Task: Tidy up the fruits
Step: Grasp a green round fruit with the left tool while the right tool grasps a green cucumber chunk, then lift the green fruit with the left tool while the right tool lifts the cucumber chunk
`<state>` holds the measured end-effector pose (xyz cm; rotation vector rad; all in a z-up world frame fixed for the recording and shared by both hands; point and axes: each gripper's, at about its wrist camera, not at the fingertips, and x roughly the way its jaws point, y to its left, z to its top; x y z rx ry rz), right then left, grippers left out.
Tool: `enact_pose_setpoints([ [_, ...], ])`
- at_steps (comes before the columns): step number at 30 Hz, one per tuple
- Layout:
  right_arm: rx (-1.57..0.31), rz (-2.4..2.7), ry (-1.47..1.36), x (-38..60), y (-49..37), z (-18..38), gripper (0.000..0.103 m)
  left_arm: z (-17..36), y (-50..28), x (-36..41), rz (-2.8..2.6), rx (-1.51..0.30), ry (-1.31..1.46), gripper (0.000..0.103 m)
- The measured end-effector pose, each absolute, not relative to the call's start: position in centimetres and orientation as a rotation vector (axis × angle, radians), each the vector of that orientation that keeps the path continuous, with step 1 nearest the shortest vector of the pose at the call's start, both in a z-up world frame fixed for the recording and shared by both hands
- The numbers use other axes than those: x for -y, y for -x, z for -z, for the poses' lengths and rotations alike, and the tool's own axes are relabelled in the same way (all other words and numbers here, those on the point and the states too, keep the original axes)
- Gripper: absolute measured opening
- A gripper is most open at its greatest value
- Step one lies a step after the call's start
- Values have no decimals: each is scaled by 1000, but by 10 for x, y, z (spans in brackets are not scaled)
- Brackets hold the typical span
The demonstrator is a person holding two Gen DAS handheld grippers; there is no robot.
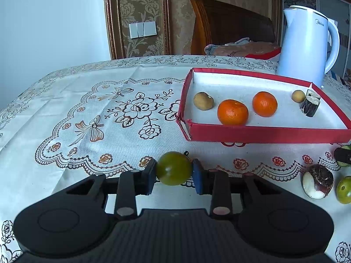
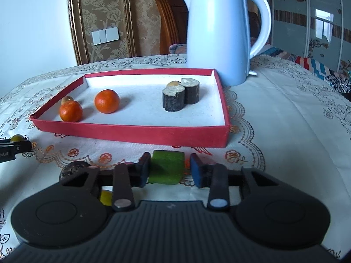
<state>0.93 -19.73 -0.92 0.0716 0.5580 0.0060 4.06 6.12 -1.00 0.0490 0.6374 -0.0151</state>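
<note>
L claw (image 1: pixel 174 168) is clenched on a round, glossy dark-green fruit (image 1: pixel 174 168), pads tight on both sides, low over the near edge of the white embroidered tablecloth (image 1: pixel 87 114).

R claw (image 2: pixel 169 168) has a chunky green cut block w/ flat ends (image 2: pixel 166 167) between its pads. Its left pad is against the block, but a sliver of cloth shows at the other pad, so can't tell if it's really gripping.

Near edge, R claw's cam: a dark brown knobbly bulb (image 2: pixel 74 168) just left of that claw and a yellow-green fruit (image 2: pixel 105 197) half hidden under its frame. In L cam the bulb (image 1: pixel 318 180) shows a peeled white patch, w/ a second round green fruit (image 1: pixel 344 189) just beside it.

Mid-table: shallow red cardboard box w/ white lining (image 2: pixel 131 131). Inside, toward its near-left corner, two orange mandarins (image 2: pixel 70 111) (image 2: pixel 107 101), apart from each other, plus a small tan fruit (image 2: pixel 67 98) right behind the left one. Toward the box's far-right corner, two short bark-covered log stubs (image 2: pixel 173 99) (image 2: pixel 190 91), upright and touching, another small tan fruit (image 2: pixel 173 83) just behind them.

Far edge: tall white plastic electric kettle (image 2: pixel 217 32), just past the box's far-right corner. Behind the table, a wooden chair back (image 1: pixel 230 22) and patterned beige wall.
</note>
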Motion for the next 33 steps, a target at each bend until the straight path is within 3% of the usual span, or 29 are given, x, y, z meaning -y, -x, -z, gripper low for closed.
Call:
enact_pose_setpoints([
  [31,-449,32,-127,208,7,3,27,1,-31,-59,27,-582,-17,33],
  [32,-445,34,-125,208,8,3,18,1,-30,-59,28,-578,-18,33],
  [33,-440,33,-123,207,8,2,16,1,-30,-59,29,-576,-17,33],
])
